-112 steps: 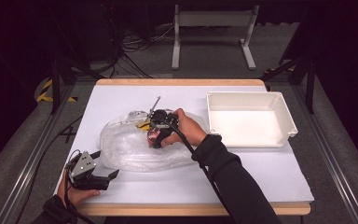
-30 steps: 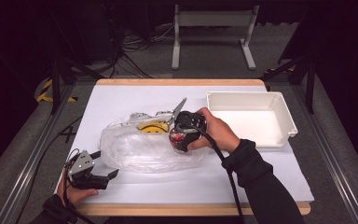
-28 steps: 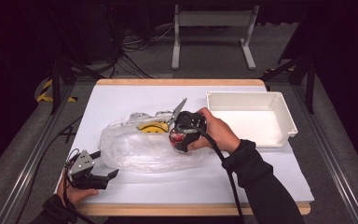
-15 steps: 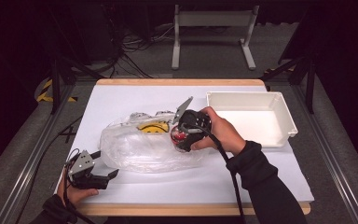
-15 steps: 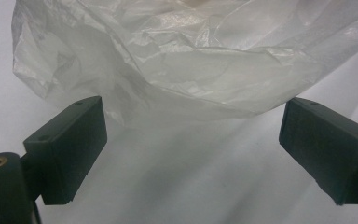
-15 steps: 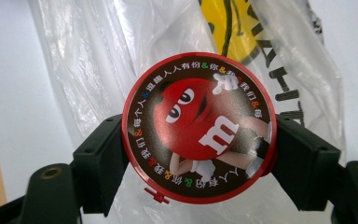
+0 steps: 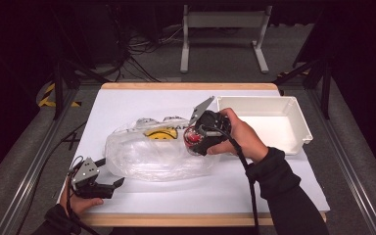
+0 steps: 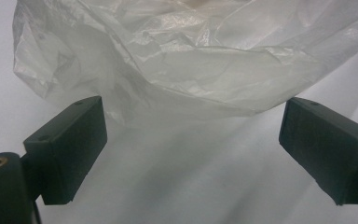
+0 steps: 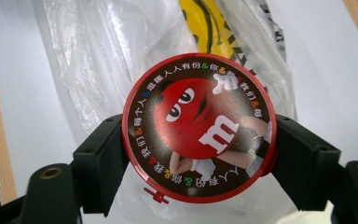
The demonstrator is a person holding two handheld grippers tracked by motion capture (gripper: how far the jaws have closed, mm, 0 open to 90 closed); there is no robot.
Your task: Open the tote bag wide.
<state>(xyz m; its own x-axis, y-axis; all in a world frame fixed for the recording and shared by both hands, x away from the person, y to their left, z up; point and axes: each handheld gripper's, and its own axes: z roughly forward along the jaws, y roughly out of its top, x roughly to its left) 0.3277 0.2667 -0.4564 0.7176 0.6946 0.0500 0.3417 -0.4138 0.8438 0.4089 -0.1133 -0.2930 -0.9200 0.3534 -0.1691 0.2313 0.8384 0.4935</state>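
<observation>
Surface (image 7: 142, 103) first, white and wide, carried a white tray (image 7: 293, 105) at its right and a crumpled clear plastic bag (image 7: 152, 152) at centre. Right gripper (image 7: 198, 139) had clamped its jaws on a round red candy tin (image 9: 198, 128), held just above the bag's right end, probably freshly pulled out and bound for the tray. Left gripper (image 7: 103, 186) waited near the bag's left corner, jaws spread and empty. Against a second earlier, the tin had drifted slightly rightward, tray-side; the left gripper hadn't budged.

High cam: above near edge, facing fwd/down over whole surface (image 7: 127, 103). Both tool cams close-up; all 3 share plastic bag (image 7: 152, 152).
</observation>
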